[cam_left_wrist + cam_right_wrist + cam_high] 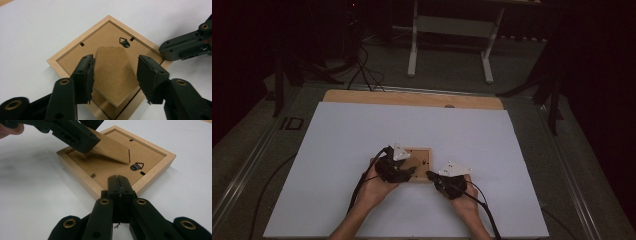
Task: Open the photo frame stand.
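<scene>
1. A small wooden picture frame (419, 162) lies face down near the middle of a white counter (337, 150), a little toward the near edge.
2. Its brown backing board (80, 56) faces up, carrying a small metal hanging hook (124, 42) and black retaining tabs (81, 44).
3. A cardboard easel stand (113, 75) on the back of the frame is raised at a slant, its free end lifted off the backing board.
4. The left gripper (114, 72), held in the person's left hand (374, 190), sits at the frame's left side. Its jaws stand apart on either side of the easel stand; the left gripper view shows gaps between the pads and the stand's edges, so it is not clamped.
5. The right gripper (120, 183), held in the person's right hand (467, 202), has its jaws pressed together with nothing between them. Its tip rests against the frame's wooden rim at the near right corner.
6. Beyond the counter stand the pale legs of another table (412, 50) on a dark floor.
</scene>
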